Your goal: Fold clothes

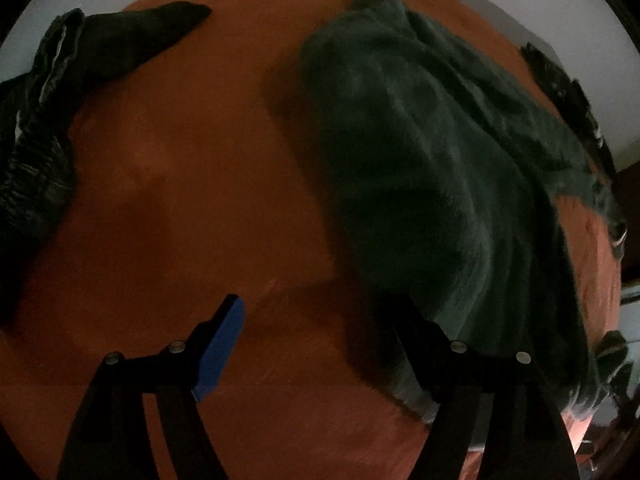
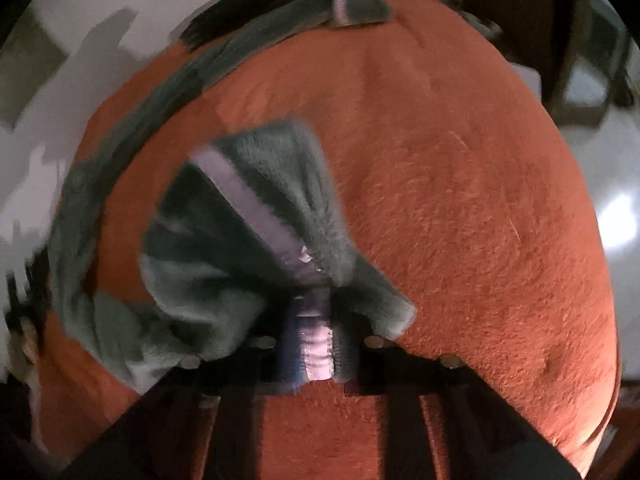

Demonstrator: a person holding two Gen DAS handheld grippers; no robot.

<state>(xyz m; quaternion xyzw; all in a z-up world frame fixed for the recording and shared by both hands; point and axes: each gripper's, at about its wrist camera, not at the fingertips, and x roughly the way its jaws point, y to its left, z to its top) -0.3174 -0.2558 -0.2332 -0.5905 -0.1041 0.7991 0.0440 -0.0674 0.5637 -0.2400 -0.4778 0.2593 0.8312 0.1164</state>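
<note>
Right gripper [image 2: 310, 344] around fleece garment [image 2: 256, 216]

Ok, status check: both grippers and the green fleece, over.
Left gripper open, empty, at the green fleece edge. Right gripper shut on its pale trim, corner lifted off the orange cover. Dark garment lies aside, clear.

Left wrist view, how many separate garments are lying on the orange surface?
2 clear ones: the green fleece garment on the right, reaching down to the left gripper, and the black garment crumpled at the far left. Dark bits at the right edge may be more clothing; can't tell.
</note>
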